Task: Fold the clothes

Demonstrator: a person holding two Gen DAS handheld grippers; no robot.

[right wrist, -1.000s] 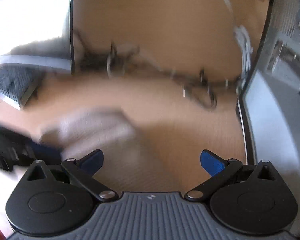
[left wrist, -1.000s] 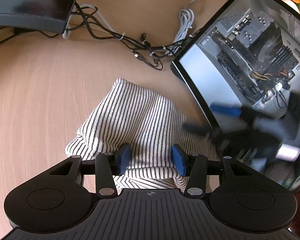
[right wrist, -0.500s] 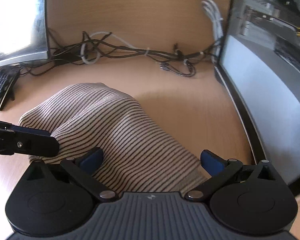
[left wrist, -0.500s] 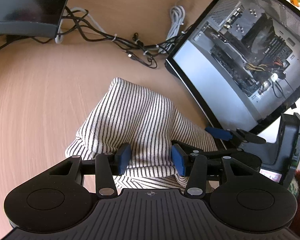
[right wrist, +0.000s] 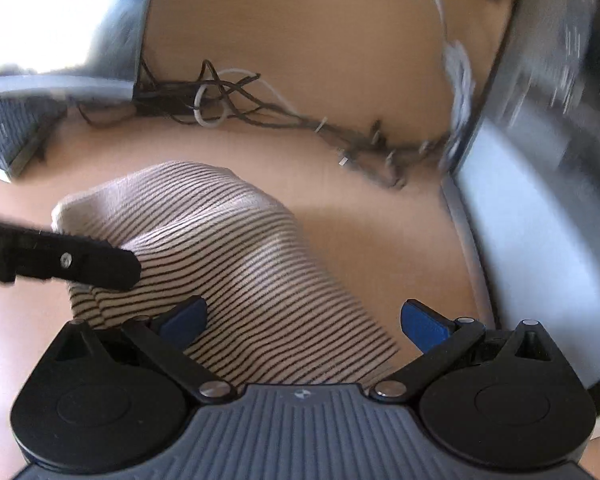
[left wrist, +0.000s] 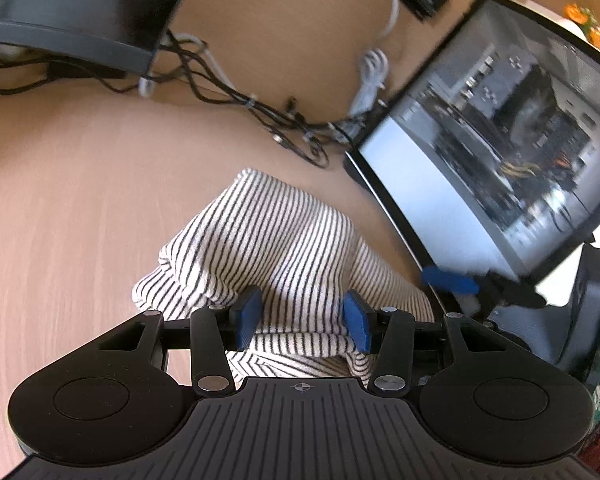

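Note:
A white garment with thin black stripes [left wrist: 276,240] lies bunched in a hump on the wooden desk [left wrist: 60,208]. My left gripper [left wrist: 302,316] is shut on a thick fold at its near edge, with cloth filling the gap between the blue pads. In the right wrist view that gripper's black finger [right wrist: 80,260] presses into the garment [right wrist: 228,248] from the left. My right gripper [right wrist: 304,320] stands open wide over the garment's near right end, one pad on the cloth and the other over bare desk. Its blue fingertip [left wrist: 450,280] shows at the garment's right edge.
An open computer case [left wrist: 500,160] with a glass side stands close on the right. A monitor [left wrist: 60,12] sits at the back left, with tangled cables [left wrist: 260,108] between them along the wall. A keyboard corner [right wrist: 12,140] shows at the far left.
My right gripper swung in from the right and settled over the garment's right end, still open. The left gripper kept its hold; both views have shifted slightly.

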